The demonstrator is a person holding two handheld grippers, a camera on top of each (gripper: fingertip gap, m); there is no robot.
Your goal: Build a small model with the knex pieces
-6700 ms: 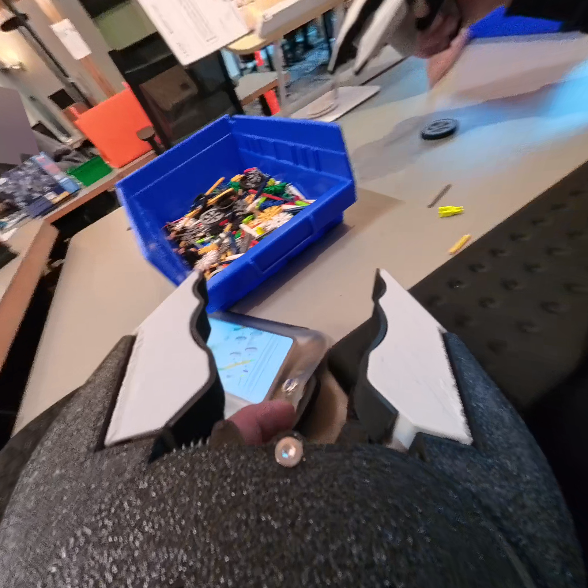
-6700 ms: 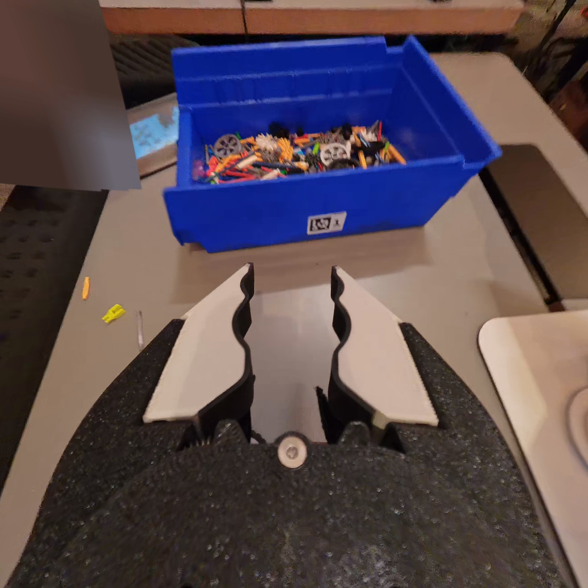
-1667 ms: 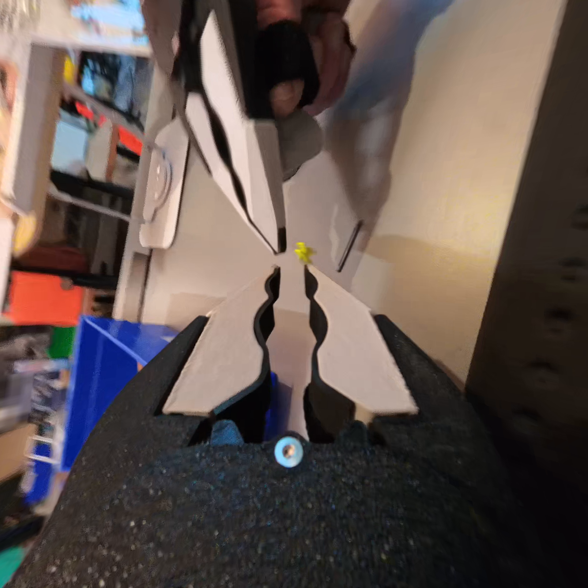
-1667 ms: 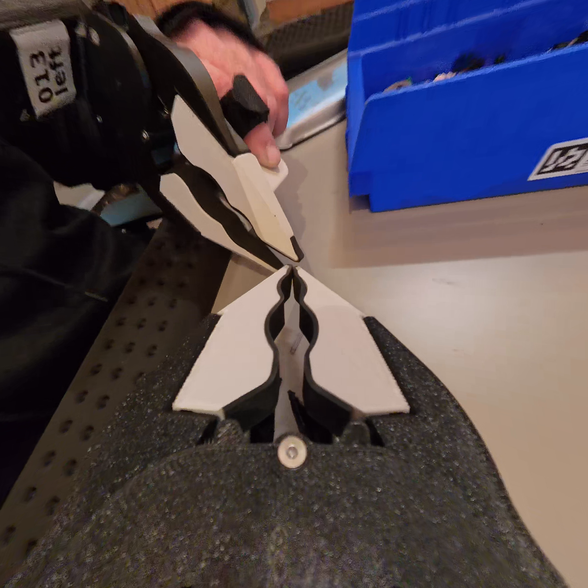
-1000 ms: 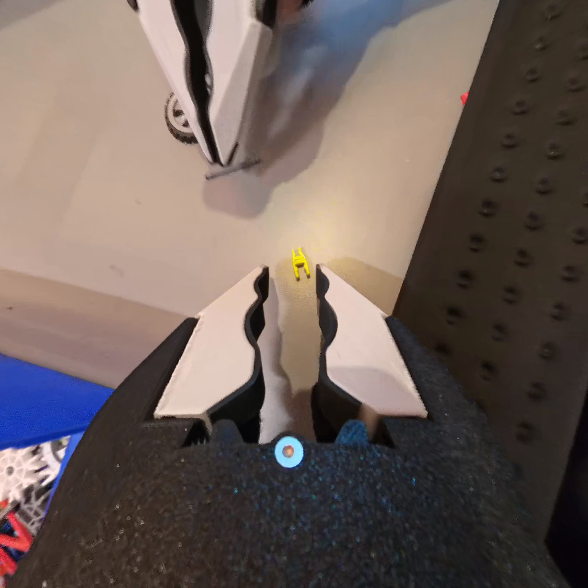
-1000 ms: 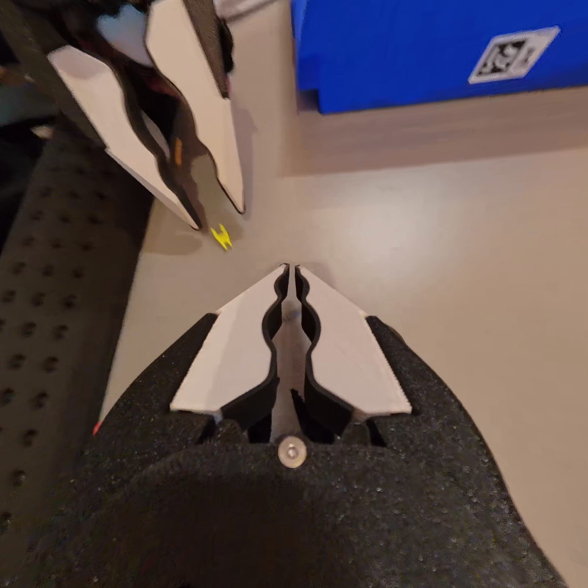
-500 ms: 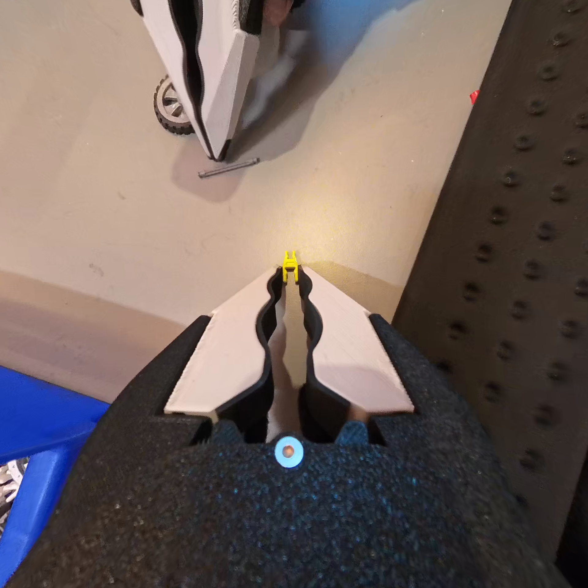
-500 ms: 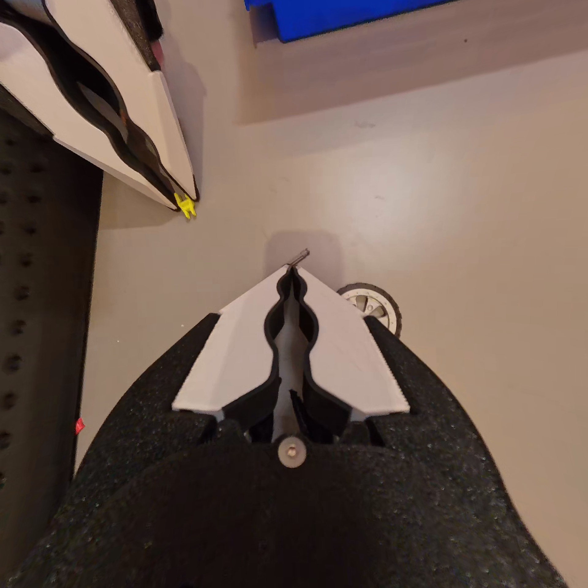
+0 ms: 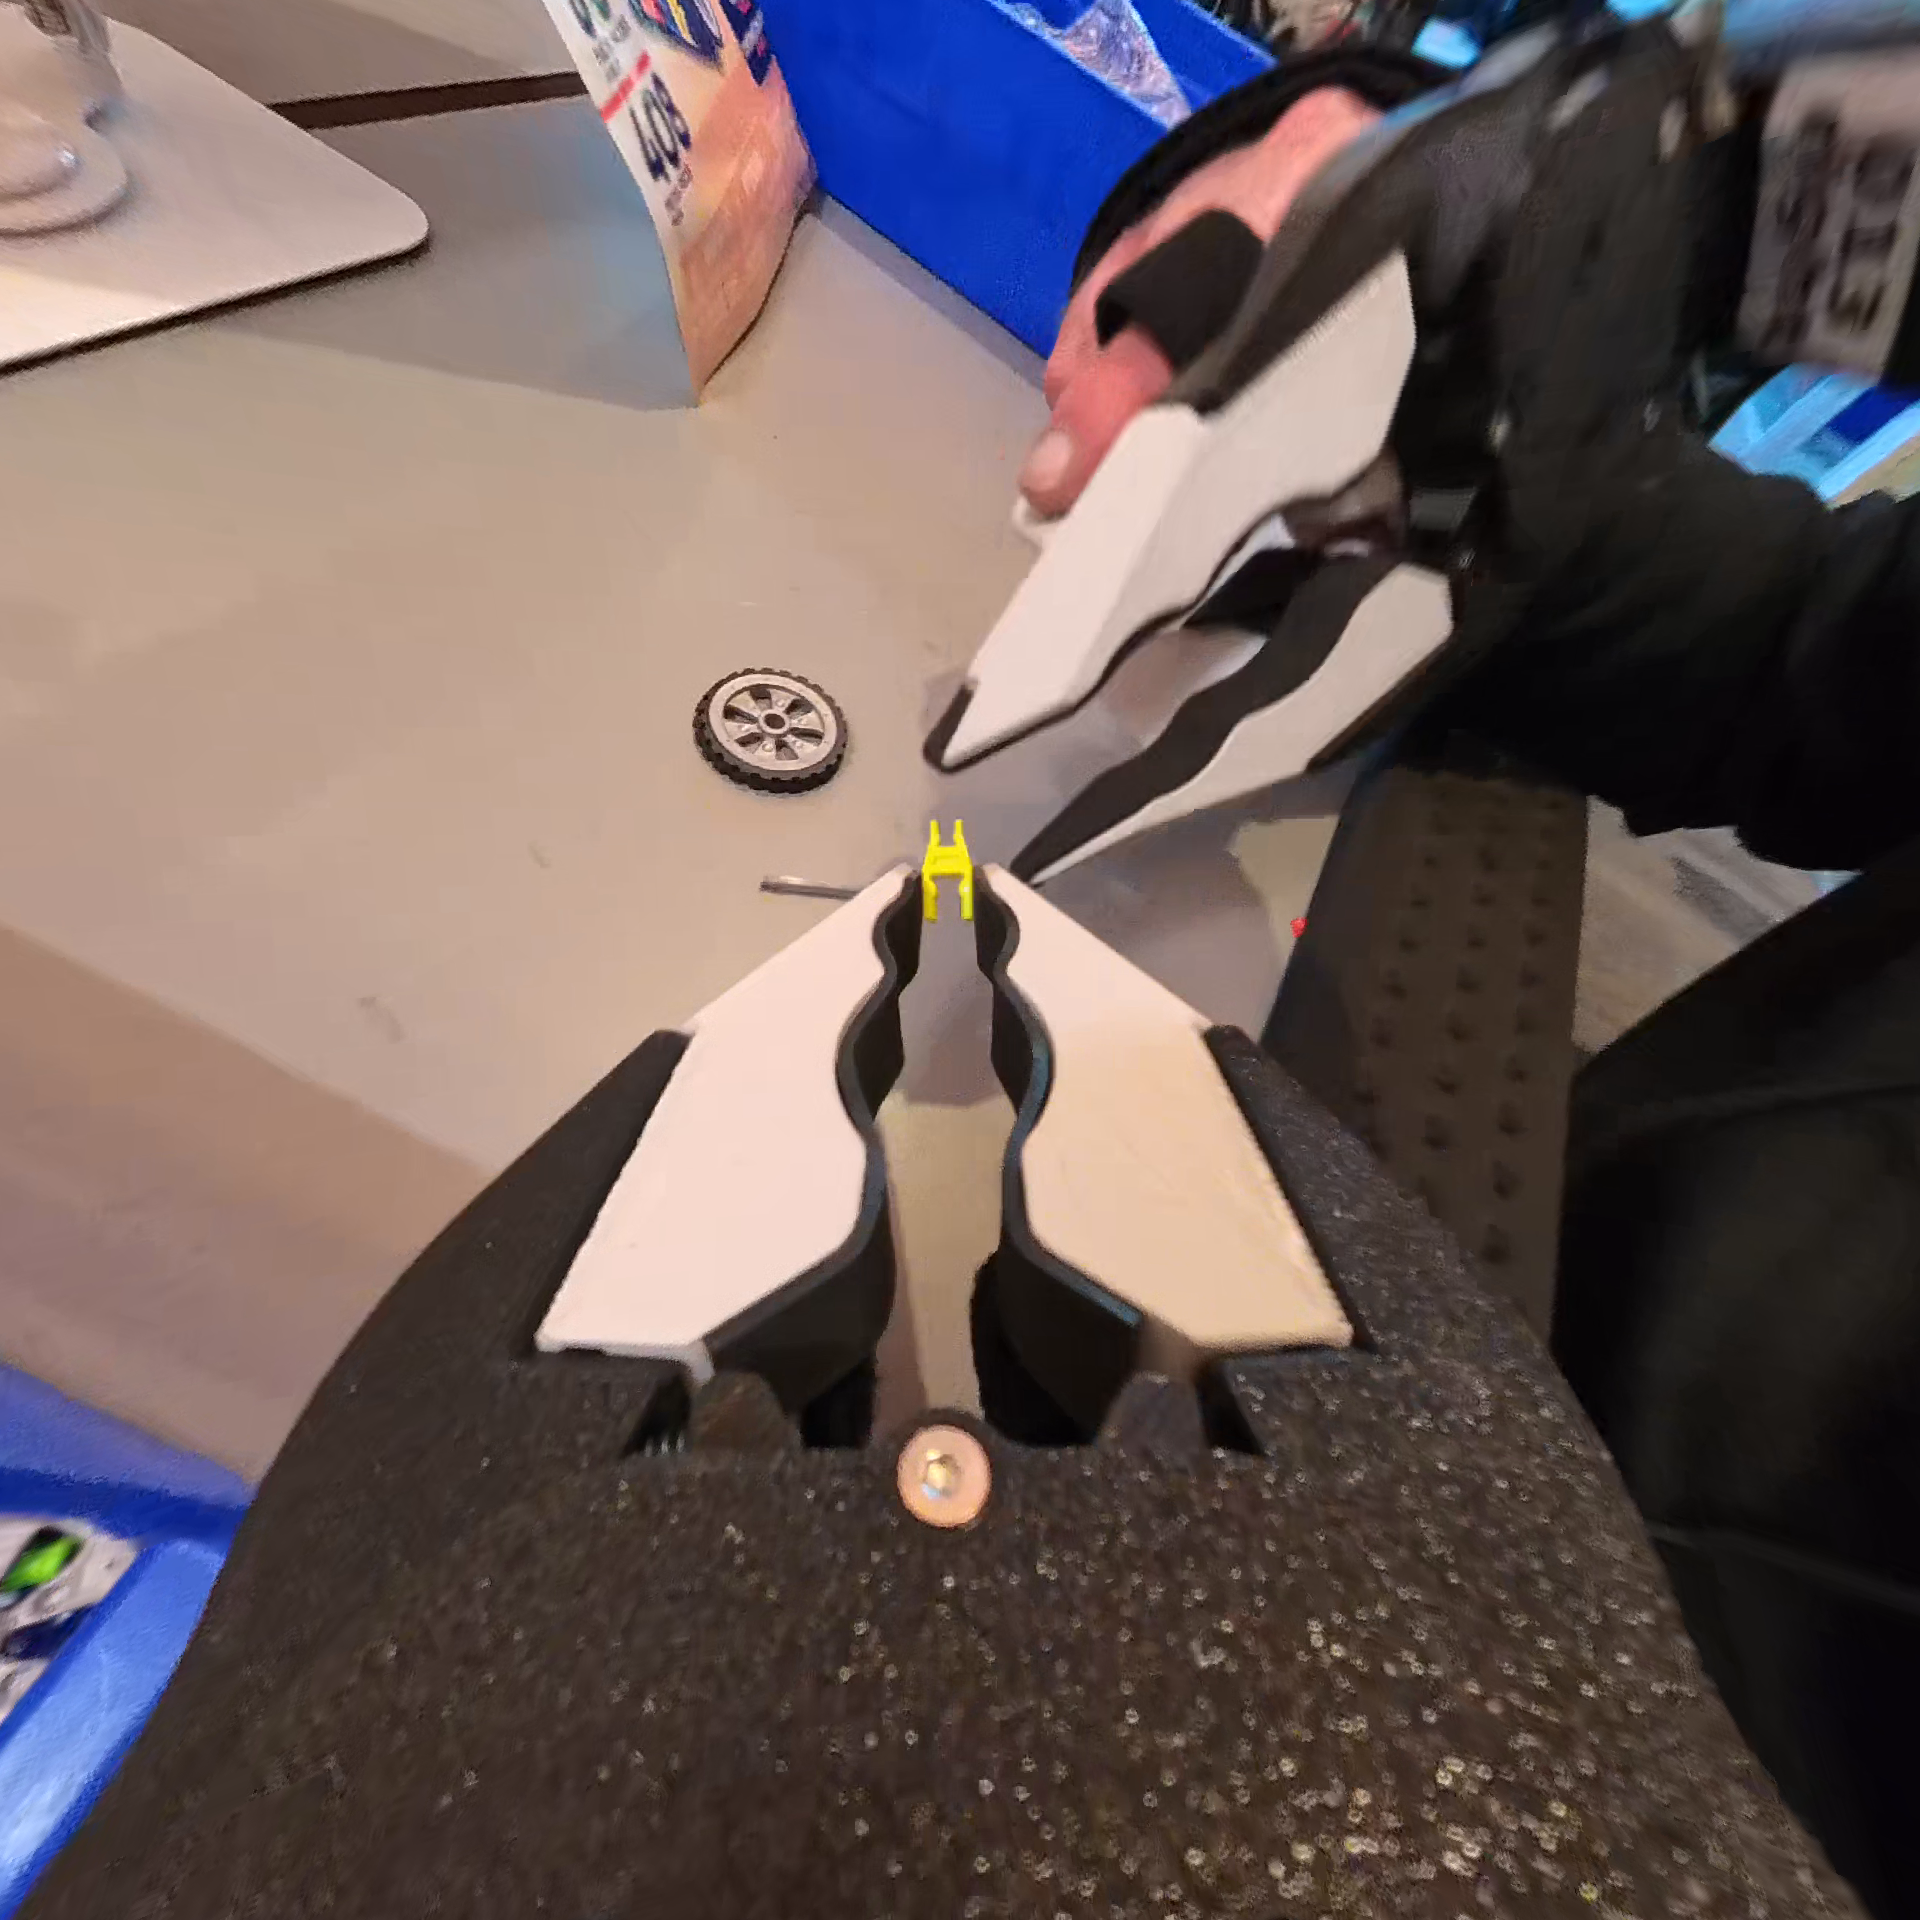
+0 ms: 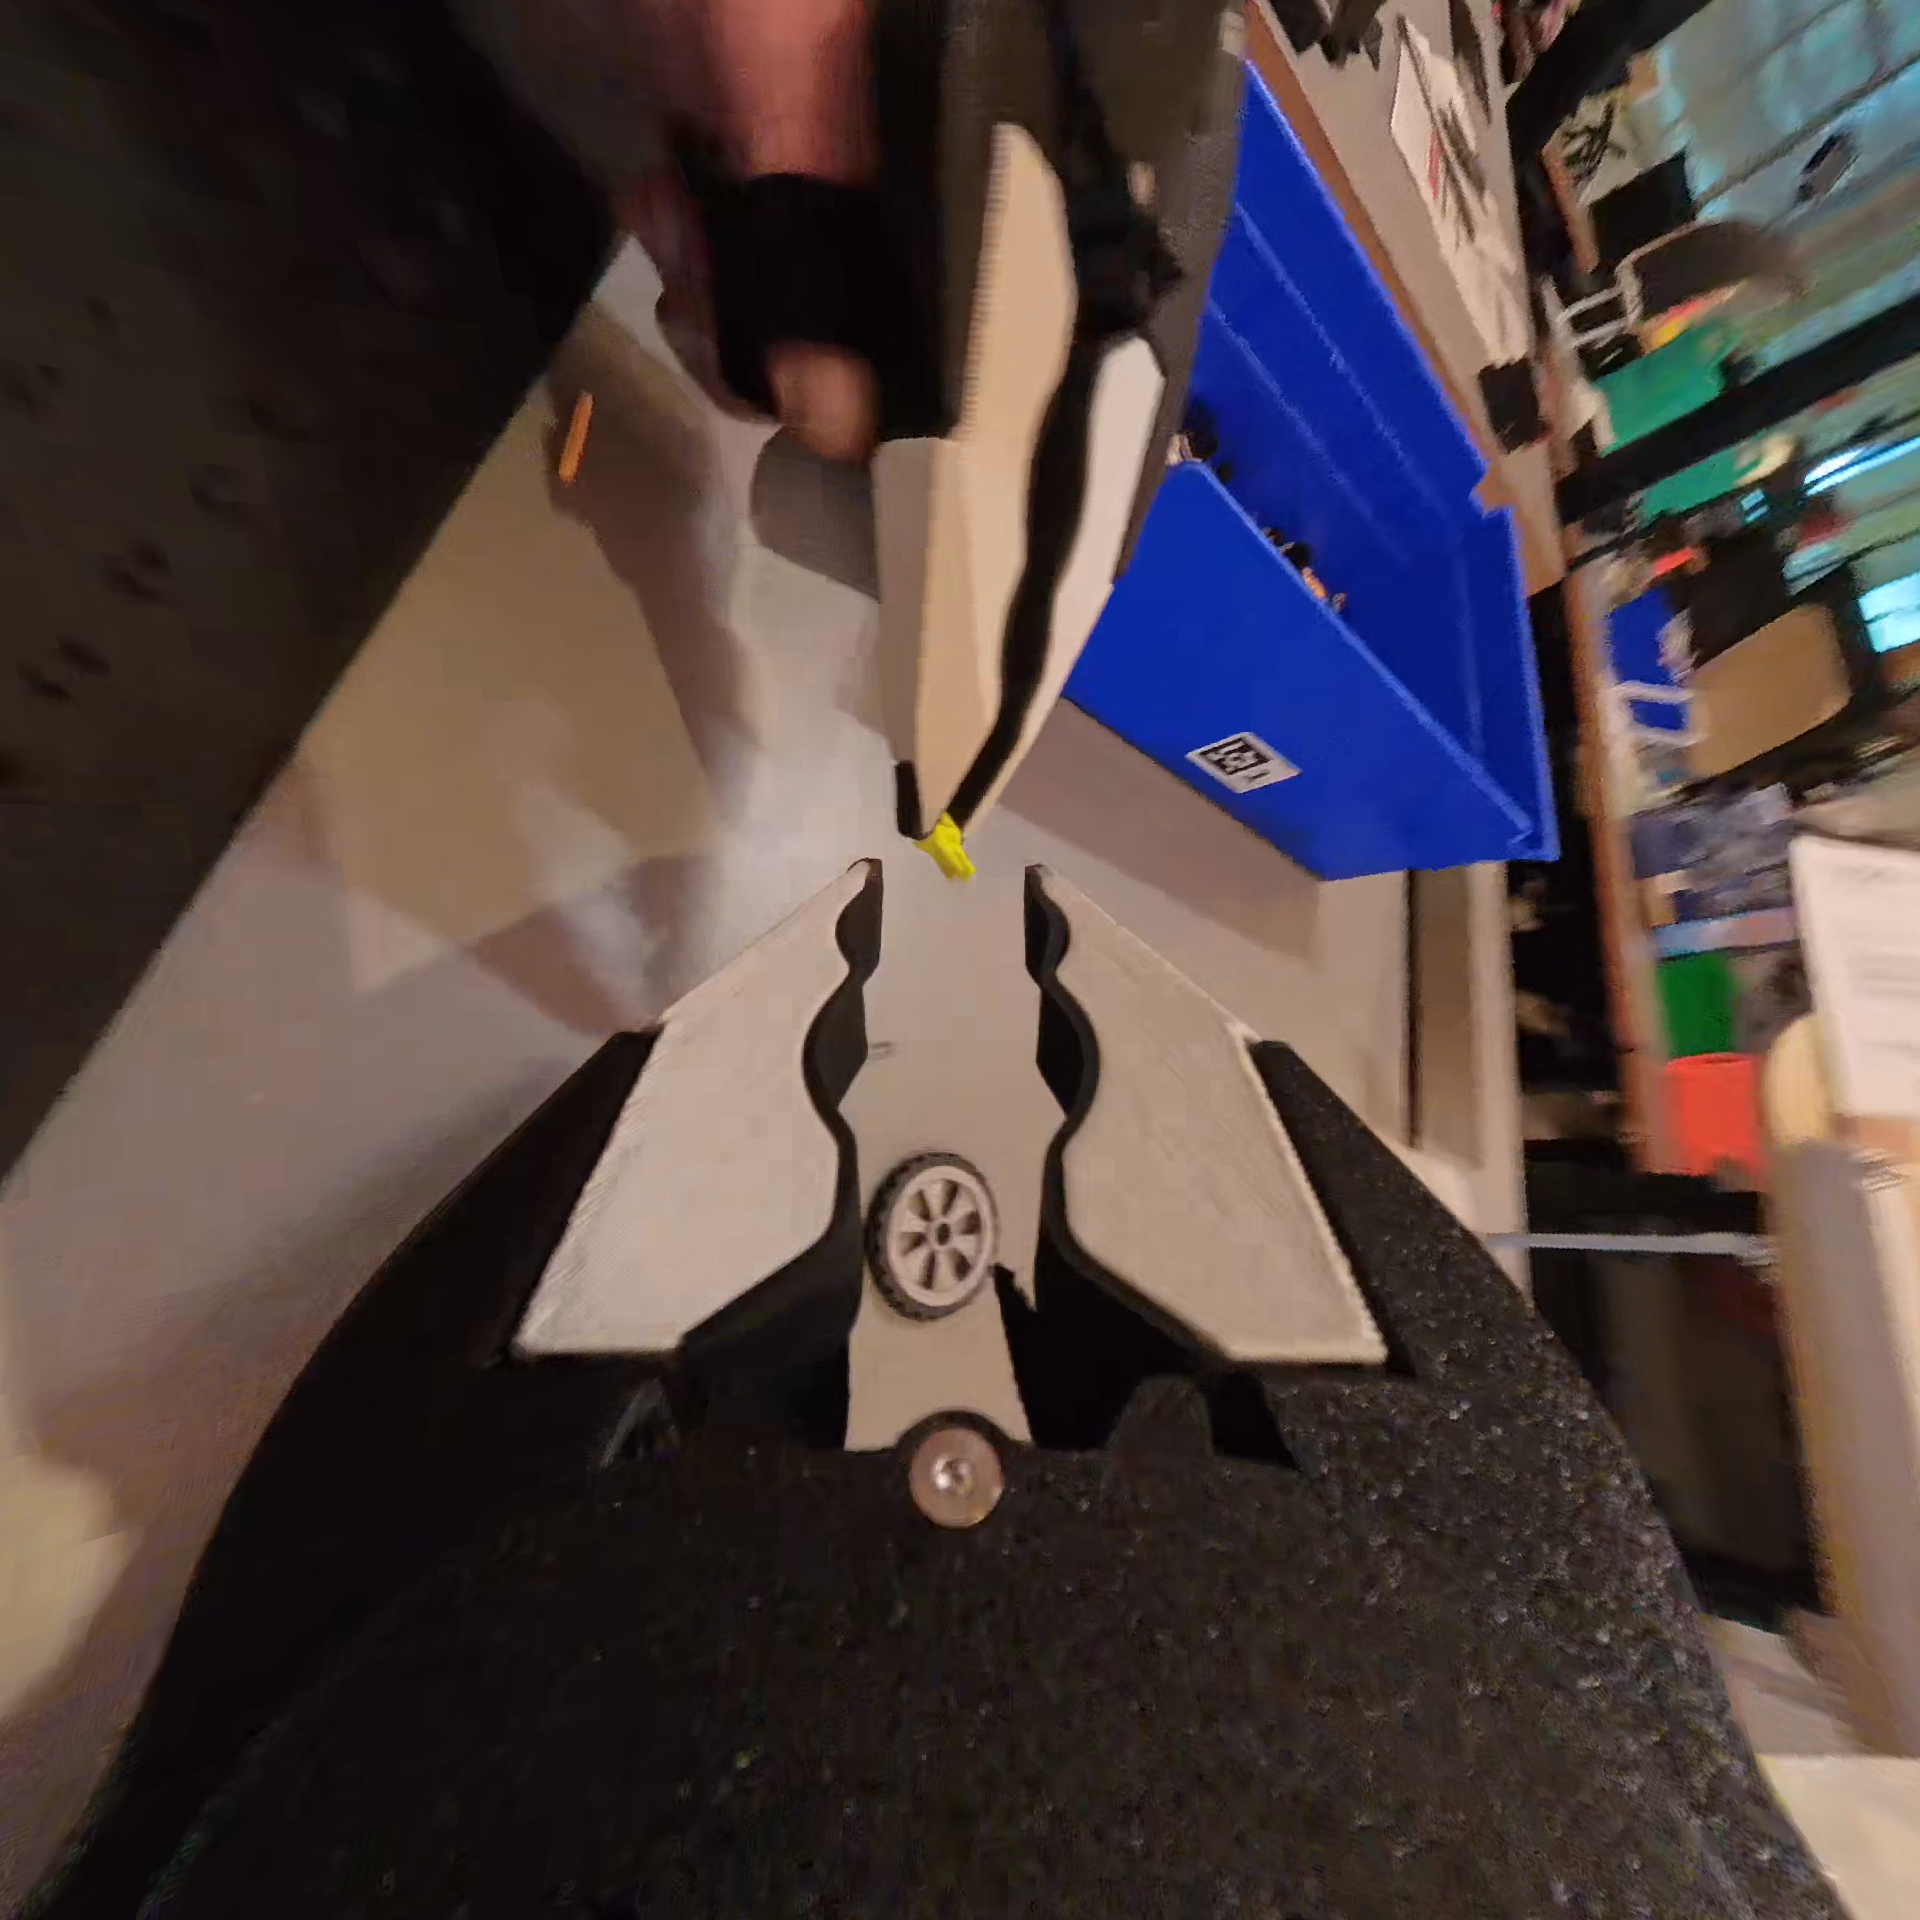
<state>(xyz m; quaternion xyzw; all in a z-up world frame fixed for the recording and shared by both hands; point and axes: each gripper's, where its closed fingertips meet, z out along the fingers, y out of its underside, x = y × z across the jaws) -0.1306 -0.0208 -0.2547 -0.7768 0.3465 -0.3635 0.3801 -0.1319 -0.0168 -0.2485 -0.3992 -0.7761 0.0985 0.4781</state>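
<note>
My left gripper is shut on a small yellow connector, whose forked end sticks out past the tips above the grey table. My right gripper is open and empty, its tips just short of the yellow connector held by the left gripper. In the left wrist view the right gripper comes in from the upper right, held by a hand. A grey toy wheel and a thin grey rod lie on the table. The wheel shows between the right fingers.
A blue bin of small parts stands behind the grippers. A black perforated mat borders the table. A printed card, a second blue bin and a white base plate stand farther back. An orange piece lies near the mat. The grippers are tip to tip, or close to it. The grey toy wheel is about equally far from each gripper, around 12 cm.
My left gripper has lifted the yellow connector off the table. My right gripper has opened and swung round to face the connector. The grey rod lies on the table.
</note>
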